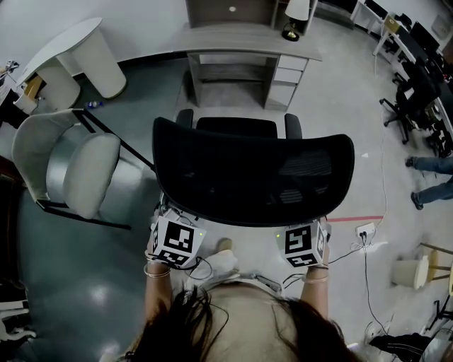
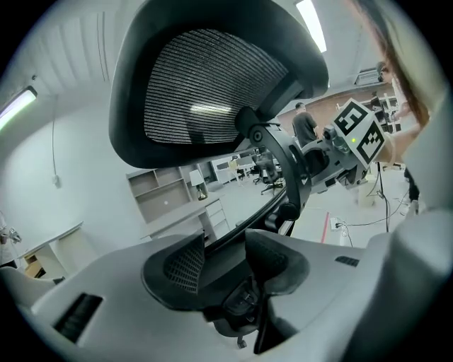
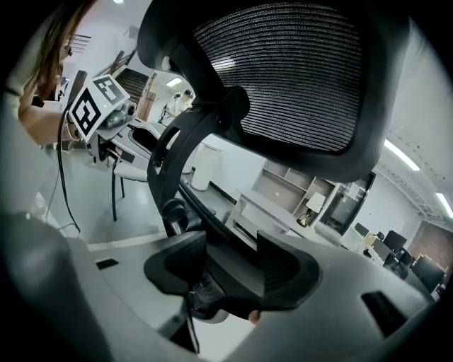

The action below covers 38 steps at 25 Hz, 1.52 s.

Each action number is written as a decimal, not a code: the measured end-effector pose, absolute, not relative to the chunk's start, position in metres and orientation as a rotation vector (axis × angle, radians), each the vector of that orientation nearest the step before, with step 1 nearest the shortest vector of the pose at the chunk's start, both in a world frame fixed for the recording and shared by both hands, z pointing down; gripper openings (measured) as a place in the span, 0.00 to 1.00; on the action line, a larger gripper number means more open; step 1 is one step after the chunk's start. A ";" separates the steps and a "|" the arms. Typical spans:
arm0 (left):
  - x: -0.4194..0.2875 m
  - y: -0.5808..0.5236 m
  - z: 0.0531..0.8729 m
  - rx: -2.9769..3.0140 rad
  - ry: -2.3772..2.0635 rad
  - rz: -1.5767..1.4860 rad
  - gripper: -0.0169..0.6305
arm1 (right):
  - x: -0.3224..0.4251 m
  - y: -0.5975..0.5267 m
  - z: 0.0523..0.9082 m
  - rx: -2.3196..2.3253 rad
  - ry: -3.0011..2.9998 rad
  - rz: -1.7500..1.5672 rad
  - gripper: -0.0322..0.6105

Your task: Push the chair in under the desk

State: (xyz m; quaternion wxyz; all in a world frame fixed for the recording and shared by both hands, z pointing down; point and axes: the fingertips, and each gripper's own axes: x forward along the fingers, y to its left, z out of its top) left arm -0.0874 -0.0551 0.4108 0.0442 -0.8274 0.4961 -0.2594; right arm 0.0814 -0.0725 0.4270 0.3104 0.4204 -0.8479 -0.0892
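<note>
A black mesh office chair [image 1: 251, 173] stands right in front of me, its back towards me and its seat facing the grey desk [image 1: 248, 39] further ahead. The desk's kneehole is open, with drawers on its right side. My left gripper [image 1: 175, 237] sits at the lower left edge of the backrest and my right gripper [image 1: 304, 244] at the lower right edge. In the left gripper view the jaws [image 2: 225, 261] close on the backrest's dark lower rim below the mesh [image 2: 212, 85]. The right gripper [image 3: 230, 265] holds the same rim under the mesh [image 3: 297, 78].
A white shell chair [image 1: 67, 166] stands close on the left, a white round table [image 1: 78, 53] behind it. A lamp [image 1: 294, 21] is on the desk. To the right lie a red floor line [image 1: 357, 218], a power strip [image 1: 364, 232], a stool [image 1: 410, 271] and a person's legs [image 1: 432, 177].
</note>
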 end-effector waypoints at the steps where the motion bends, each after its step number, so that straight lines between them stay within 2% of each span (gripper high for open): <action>1: -0.087 -0.059 0.410 -2.533 1.519 -0.785 0.29 | 0.081 -0.077 0.427 1.112 -2.240 -0.235 0.38; 38: -0.105 -0.137 0.404 -2.612 1.498 -0.665 0.29 | 0.065 -0.153 0.422 1.164 -2.260 -0.226 0.39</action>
